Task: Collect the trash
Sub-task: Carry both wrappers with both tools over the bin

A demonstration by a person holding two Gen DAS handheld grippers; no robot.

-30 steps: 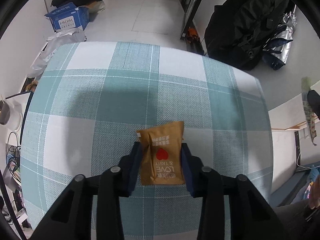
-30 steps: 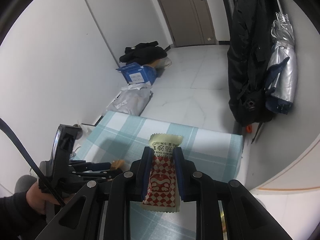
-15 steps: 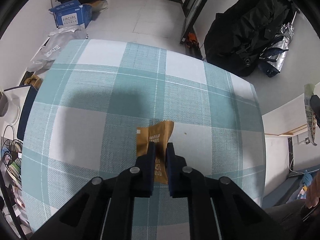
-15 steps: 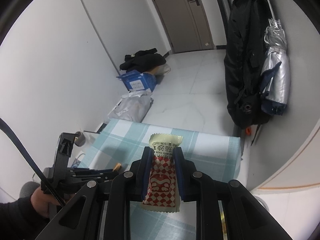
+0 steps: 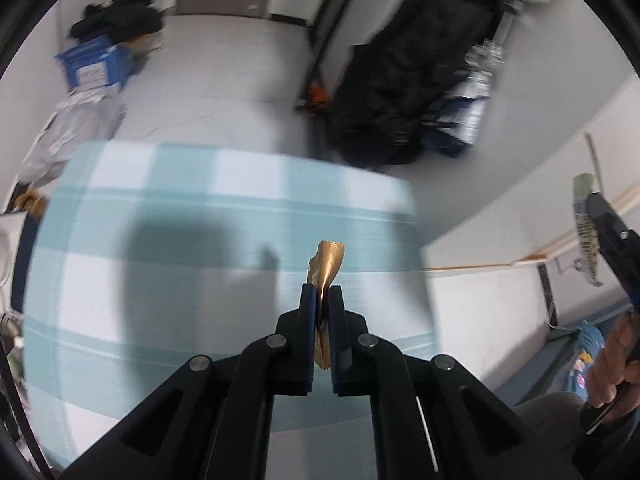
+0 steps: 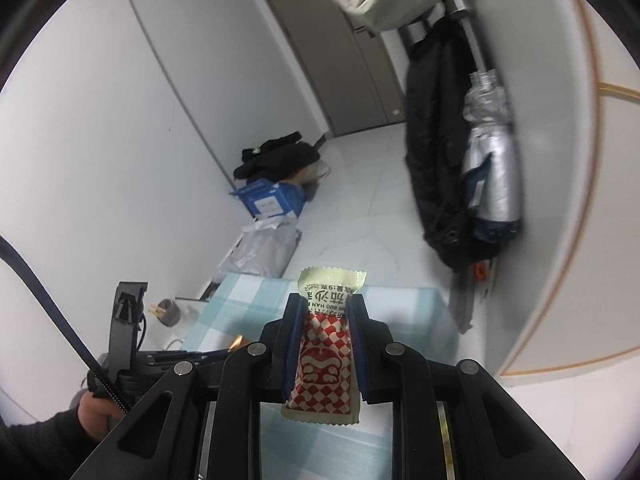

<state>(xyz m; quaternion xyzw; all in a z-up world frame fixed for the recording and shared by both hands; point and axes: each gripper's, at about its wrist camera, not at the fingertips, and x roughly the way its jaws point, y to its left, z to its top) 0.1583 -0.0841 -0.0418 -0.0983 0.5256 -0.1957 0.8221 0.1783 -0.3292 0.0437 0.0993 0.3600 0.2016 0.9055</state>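
My left gripper [image 5: 321,294] is shut on a brown snack wrapper [image 5: 329,262], squeezed edge-on between the fingers and held above the teal checked tablecloth [image 5: 160,240]. My right gripper [image 6: 325,304] is shut on a red-and-white checked snack wrapper [image 6: 324,354] with a pale yellow top, held high over the table's near right part. The right gripper also shows in the left wrist view [image 5: 600,224] at the far right, wrapper in it. The left gripper shows in the right wrist view [image 6: 224,350] at lower left.
A black coat [image 6: 436,152] and a silver umbrella [image 6: 492,176] hang on the right wall. A blue carton [image 6: 272,200], dark clothes and a grey plastic bag [image 6: 264,252] lie on the white floor beyond the table. A small cup [image 6: 170,312] stands left of the table.
The left gripper, shut on the brown wrapper, has lifted it off the cloth and tilted upward. The right gripper has risen a little with its wrapper still held.
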